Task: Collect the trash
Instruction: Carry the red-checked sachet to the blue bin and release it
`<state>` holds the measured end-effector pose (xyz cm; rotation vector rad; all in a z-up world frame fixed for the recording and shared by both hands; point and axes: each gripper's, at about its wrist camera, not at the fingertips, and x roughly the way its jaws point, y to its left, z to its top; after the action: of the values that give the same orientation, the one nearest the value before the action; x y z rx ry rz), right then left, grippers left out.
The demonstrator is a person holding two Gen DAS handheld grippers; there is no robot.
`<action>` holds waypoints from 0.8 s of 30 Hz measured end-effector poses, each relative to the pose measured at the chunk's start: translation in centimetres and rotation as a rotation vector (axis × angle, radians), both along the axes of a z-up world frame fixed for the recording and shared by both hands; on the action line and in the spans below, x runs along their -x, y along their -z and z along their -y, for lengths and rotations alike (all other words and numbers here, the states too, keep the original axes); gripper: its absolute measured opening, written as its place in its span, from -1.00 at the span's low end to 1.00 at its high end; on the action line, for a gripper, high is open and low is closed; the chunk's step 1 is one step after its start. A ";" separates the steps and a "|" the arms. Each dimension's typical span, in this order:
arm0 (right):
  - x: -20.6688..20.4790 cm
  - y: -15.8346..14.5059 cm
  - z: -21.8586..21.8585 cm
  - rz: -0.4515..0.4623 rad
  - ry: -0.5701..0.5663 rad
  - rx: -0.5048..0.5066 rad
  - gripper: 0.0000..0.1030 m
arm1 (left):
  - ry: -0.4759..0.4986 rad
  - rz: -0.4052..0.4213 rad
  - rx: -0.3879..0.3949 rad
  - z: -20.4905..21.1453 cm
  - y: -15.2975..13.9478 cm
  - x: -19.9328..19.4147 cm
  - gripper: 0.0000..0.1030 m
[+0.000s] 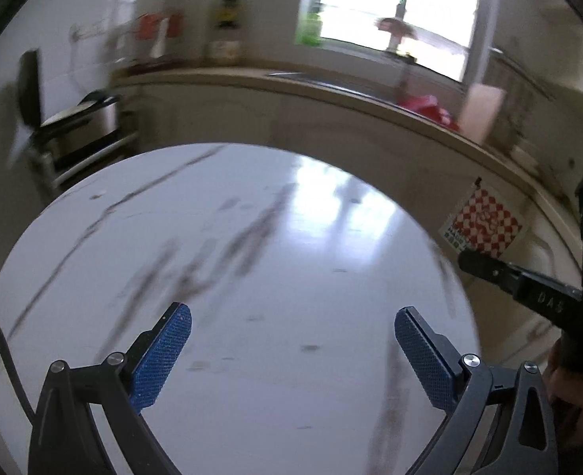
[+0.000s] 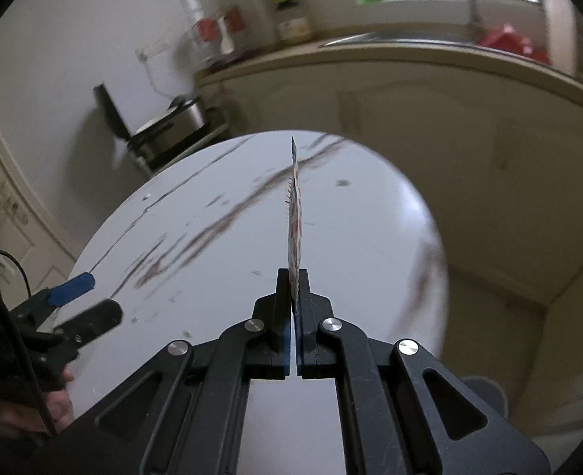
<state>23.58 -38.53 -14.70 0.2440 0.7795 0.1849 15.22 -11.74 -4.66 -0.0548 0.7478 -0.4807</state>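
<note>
We see a round white surface point(image 1: 252, 277) with dark marble veins, its curved rim running clear all the way round, and nothing rests on the part of the top that shows. Beyond its far edge there is open floor before a long kitchen counter point(image 1: 370, 95) that curves under a bright window point(image 1: 394, 4). Our left gripper point(image 1: 293, 350) hangs over the near edge of the surface with its blue pads point(image 1: 161, 360) spread wide apart, nothing between them and nothing touched. Our right gripper point(image 2: 295, 285) is pressed together, pinching a flat red-and-white checkered wrapper point(image 2: 294, 213) by its bottom edge; the wrapper stands upright, edge-on to us, above the middle of the surface. In the left view the same wrapper point(image 1: 483, 223) shows its checkered face out past the right edge of the surface. On the counter we make out a red item point(image 1: 426, 105) by the sink and blurred bottles point(image 1: 226, 27) near the wall. A black chair-like frame point(image 1: 38, 91) stands beyond the far left edge.
</note>
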 end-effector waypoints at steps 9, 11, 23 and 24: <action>5.2 -1.9 9.4 0.091 0.091 0.009 -0.95 | 0.141 0.080 0.002 10.4 -2.0 3.9 0.95; 6.4 -1.8 11.5 0.103 0.125 0.020 -0.95 | 0.193 0.088 -0.006 12.9 -1.8 4.5 0.95; 12.3 5.4 22.7 0.017 0.351 0.059 -0.95 | 0.452 -0.024 -0.136 25.9 7.4 8.3 0.95; 13.1 6.4 23.4 0.009 0.363 0.057 -0.95 | 0.455 -0.035 -0.148 26.4 8.5 8.2 0.95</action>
<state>10.45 -61.92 -21.08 0.3253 0.7174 -0.1783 6.99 -38.17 -13.12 0.2512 0.8305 -0.8559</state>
